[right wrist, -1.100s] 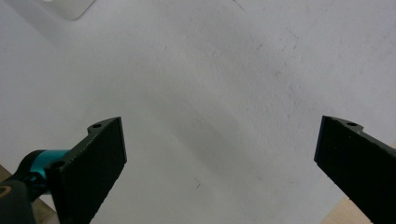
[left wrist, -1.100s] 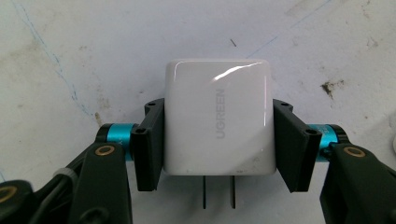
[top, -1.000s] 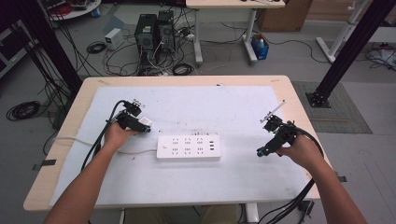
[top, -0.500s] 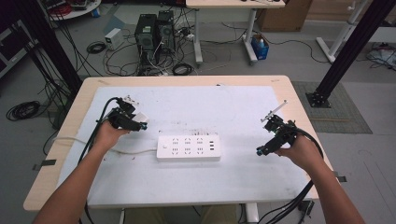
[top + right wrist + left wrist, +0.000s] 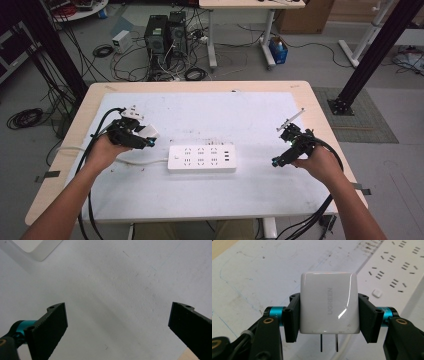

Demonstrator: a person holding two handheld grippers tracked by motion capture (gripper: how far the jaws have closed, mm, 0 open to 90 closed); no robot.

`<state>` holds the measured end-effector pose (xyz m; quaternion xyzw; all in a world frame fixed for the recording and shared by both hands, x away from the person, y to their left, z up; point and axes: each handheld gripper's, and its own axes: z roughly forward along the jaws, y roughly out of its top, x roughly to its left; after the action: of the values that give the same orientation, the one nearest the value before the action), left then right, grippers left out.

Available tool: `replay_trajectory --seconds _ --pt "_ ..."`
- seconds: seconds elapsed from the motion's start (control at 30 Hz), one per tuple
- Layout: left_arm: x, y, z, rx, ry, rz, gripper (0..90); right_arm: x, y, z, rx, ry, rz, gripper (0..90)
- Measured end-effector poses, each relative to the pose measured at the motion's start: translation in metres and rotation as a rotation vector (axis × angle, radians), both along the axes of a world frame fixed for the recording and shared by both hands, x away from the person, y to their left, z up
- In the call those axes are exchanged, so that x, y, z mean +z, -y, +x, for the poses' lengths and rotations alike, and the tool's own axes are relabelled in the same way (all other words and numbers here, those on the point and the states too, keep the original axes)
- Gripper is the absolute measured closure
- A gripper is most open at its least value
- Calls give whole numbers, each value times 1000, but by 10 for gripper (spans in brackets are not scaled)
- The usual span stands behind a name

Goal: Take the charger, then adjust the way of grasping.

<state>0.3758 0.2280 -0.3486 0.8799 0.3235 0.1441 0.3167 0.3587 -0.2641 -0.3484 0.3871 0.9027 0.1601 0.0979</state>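
A white UGREEN charger block (image 5: 328,302) sits clamped between the two black jaws of my left gripper (image 5: 328,315), its two metal prongs pointing back toward the camera. From above, that left gripper (image 5: 142,137) hovers over the table's left side with the white charger (image 5: 149,131) at its tip, just left of the white power strip (image 5: 201,158). The strip's sockets (image 5: 397,270) lie ahead and to the right in the left gripper view. My right gripper (image 5: 280,159) stands open at the right, jaws spread wide over bare mat (image 5: 117,302), a corner of the strip (image 5: 37,248) at upper left.
A white mat (image 5: 210,115) covers most of the wooden table (image 5: 75,125). The strip's white cord (image 5: 135,161) runs left under my left hand. Black cables trail from both grippers off the front edge. Computers and cables sit on the floor beyond the table.
My left gripper has lifted and swung a little left and back with the charger in it, then turned toward the strip. The right gripper has barely shifted.
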Motion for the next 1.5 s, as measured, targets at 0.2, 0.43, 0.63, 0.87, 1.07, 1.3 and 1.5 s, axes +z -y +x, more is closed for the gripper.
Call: replay_trajectory --seconds 0.2,0.43,0.63,0.87,1.07,1.3,1.5 --pt "6 0 -16 6 4 -18 427 2 -5 -1 13 13 9 15" --pt "8 8 -31 -26 14 -20 427 3 -6 -5 9 17 4 15" --pt "11 13 -35 -41 22 -28 426 3 -11 -8 17 22 8 15" --pt "17 21 -37 -72 37 -33 427 5 -13 -8 6 25 26 15" --pt "15 32 -34 -113 38 -46 426 5 -21 -10 -17 16 54 15" --pt "10 46 -30 -202 53 -84 426 7 -31 -14 -23 -33 172 15" --pt "3 58 -30 -254 53 -106 426 8 -36 -17 -55 -69 335 16"
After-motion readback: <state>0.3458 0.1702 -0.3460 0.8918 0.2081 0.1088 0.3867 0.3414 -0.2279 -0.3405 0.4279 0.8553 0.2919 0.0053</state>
